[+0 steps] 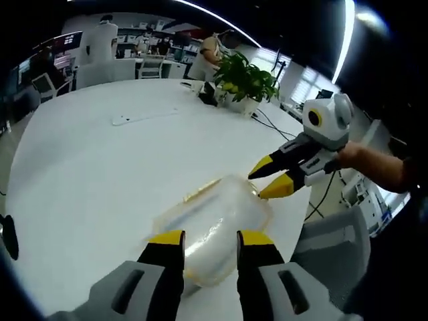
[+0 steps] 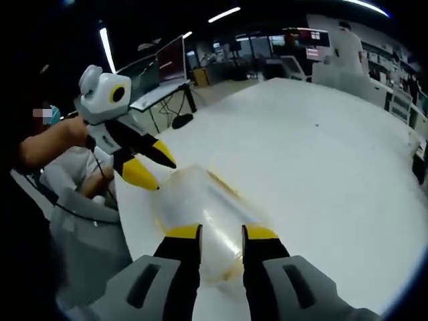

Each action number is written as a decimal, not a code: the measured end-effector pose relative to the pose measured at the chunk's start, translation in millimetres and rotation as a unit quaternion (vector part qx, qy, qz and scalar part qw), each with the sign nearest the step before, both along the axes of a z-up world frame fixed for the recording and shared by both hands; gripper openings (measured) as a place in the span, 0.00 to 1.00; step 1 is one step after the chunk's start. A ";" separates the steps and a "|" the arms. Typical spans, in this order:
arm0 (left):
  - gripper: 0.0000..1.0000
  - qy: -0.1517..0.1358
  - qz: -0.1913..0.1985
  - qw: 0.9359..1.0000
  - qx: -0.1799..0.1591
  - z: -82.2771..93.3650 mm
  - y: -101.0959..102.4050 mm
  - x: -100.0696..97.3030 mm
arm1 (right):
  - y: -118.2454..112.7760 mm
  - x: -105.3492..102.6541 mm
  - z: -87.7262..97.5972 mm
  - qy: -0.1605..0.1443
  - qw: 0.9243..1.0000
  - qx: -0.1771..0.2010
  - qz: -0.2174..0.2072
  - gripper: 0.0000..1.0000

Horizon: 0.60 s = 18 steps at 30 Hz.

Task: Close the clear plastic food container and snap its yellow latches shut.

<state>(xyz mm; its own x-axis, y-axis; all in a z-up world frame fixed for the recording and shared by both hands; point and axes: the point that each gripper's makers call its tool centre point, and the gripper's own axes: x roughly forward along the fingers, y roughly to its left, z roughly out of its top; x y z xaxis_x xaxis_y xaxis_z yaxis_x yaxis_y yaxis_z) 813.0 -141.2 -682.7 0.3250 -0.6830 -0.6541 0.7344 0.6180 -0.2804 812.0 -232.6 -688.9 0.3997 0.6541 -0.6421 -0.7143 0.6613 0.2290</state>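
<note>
Between both parted claws (image 1: 210, 237) (image 2: 221, 232) lies the container (image 1: 214, 224).

- Large white table (image 1: 100, 174) with a rounded edge occupies the foreground.
- Potted green plant (image 1: 246, 81) stands at the table's far side, with dark cables beside it.
- Ceiling is dark, fitted with long strip lights (image 1: 346, 37).
- Desks, chairs and monitors (image 2: 171, 60) stand beyond the table.

A potted plant (image 1: 246, 83) stands at the white table's (image 1: 100, 174) far edge, monitors (image 2: 170, 61) beyond.
</note>
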 end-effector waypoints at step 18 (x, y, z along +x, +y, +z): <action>0.12 -0.017 -0.096 0.995 0.029 -10.5 -30.6 2.4 | 20.3 7.5 -7.4 -0.046 0.992 -0.035 0.113 0.11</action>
<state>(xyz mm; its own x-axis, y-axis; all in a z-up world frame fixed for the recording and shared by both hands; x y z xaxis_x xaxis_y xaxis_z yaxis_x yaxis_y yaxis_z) 815.4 -171.9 -693.2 0.2143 -0.6957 -0.6856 0.8495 0.4792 -0.2208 819.5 -212.3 -696.3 0.3075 0.6889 -0.6564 -0.8620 0.4938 0.1144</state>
